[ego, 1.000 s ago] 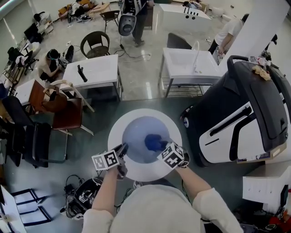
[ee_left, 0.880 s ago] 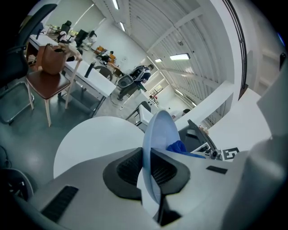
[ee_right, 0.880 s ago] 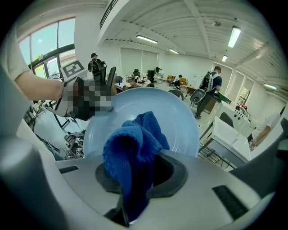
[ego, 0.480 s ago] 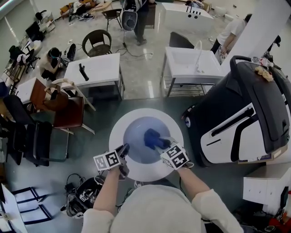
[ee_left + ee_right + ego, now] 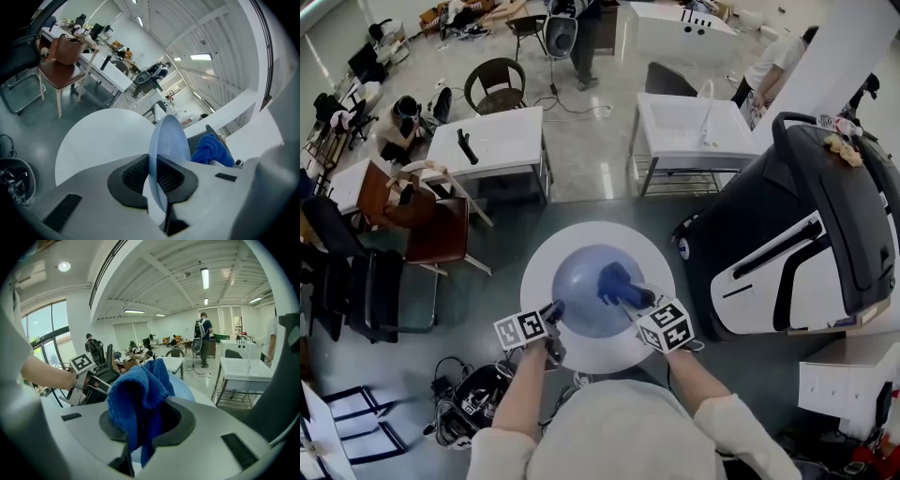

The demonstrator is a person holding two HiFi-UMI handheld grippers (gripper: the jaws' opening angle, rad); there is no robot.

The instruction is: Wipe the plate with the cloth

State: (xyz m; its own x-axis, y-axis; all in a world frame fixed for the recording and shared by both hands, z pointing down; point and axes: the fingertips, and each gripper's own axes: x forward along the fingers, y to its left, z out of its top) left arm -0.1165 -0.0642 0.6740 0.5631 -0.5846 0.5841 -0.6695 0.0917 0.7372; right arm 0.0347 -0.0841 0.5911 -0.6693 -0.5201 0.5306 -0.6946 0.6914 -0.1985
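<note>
A pale blue plate (image 5: 581, 289) hangs tilted over the round white table (image 5: 591, 239). My left gripper (image 5: 553, 313) is shut on its near-left rim; in the left gripper view the plate (image 5: 168, 140) stands edge-on between the jaws. My right gripper (image 5: 627, 296) is shut on a bunched blue cloth (image 5: 613, 281), which rests against the plate's inner face right of centre. The cloth (image 5: 138, 390) fills the jaws in the right gripper view, with the plate (image 5: 186, 389) behind it and the left gripper (image 5: 96, 377) at the left. From the left gripper the cloth (image 5: 213, 150) shows past the plate.
A large black and white machine (image 5: 797, 244) stands close on the right of the table. A brown chair (image 5: 441, 234) is at the left, and white tables (image 5: 492, 141) stand farther back. Cables and a bag (image 5: 473, 403) lie on the floor by my left side.
The cloth has slid a little up and to the left across the plate, and the right gripper has rolled. The left gripper has sunk slightly with the plate.
</note>
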